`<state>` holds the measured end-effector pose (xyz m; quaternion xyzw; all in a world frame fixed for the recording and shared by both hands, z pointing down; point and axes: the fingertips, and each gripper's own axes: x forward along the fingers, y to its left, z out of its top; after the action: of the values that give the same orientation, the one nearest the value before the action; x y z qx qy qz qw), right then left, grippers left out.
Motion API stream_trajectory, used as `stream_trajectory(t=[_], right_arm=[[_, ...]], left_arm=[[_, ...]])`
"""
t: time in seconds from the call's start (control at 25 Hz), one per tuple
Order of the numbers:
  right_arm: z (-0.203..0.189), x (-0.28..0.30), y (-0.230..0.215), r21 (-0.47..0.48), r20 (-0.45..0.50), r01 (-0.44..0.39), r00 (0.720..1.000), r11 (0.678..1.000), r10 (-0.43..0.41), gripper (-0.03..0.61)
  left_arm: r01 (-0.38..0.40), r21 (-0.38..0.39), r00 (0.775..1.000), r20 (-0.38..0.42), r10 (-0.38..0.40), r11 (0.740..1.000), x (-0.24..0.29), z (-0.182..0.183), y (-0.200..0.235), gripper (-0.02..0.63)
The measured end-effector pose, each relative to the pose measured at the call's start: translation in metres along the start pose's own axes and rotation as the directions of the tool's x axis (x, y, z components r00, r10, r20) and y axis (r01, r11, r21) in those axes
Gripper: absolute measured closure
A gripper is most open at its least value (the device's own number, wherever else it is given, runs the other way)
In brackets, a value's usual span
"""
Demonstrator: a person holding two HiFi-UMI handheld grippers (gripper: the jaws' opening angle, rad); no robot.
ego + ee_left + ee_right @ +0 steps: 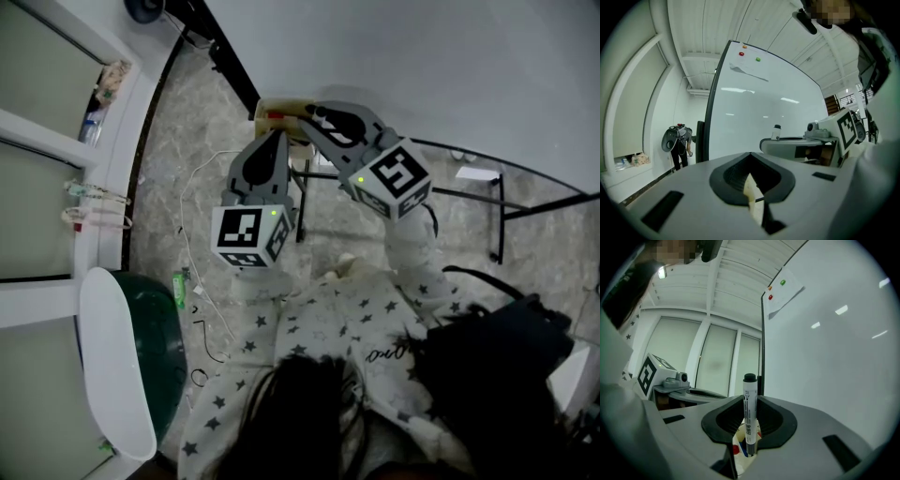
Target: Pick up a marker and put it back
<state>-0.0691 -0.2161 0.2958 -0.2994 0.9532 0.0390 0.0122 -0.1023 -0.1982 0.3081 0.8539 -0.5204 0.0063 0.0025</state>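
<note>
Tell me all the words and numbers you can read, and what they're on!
Marker in the right gripper: print runs down its barrel, too small to read.
Star-print clothing: one curly word, too blurred to read.
Left cube and right cube: black-and-white square patterns, not letters.
Nothing else can be read.

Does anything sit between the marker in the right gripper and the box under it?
Nothing visible does. The right gripper holds the marker upright, directly over the open box, and nothing shows between them.
</note>
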Motion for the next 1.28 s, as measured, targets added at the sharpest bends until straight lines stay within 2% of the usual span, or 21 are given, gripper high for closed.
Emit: stream_trajectory(t=[0.48,0.8,1.28], right_arm=[[0.044,-0.024,0.004,-0.048,0.035,0.022,0.999,0.999,-0.020,0.503],[0.042,-0.027,0.001,-0.048,0.030,0.034,0.999,0.998,-0.032,0.503],[0.043,-0.028,0.001,-0.049,0.040,0.028,0.999,0.998,-0.026,0.503]], left_arm=[[0.083,0.012,0.995,0.045,-0.084,0.996,-0.006,0.043,-0.026,0.614],[0.114,0.026,0.993,0.015,-0.114,0.993,-0.002,0.037,-0.031,0.614],[0.098,0.004,0.994,0.046,-0.098,0.995,-0.002,0.039,-0.027,0.614]])
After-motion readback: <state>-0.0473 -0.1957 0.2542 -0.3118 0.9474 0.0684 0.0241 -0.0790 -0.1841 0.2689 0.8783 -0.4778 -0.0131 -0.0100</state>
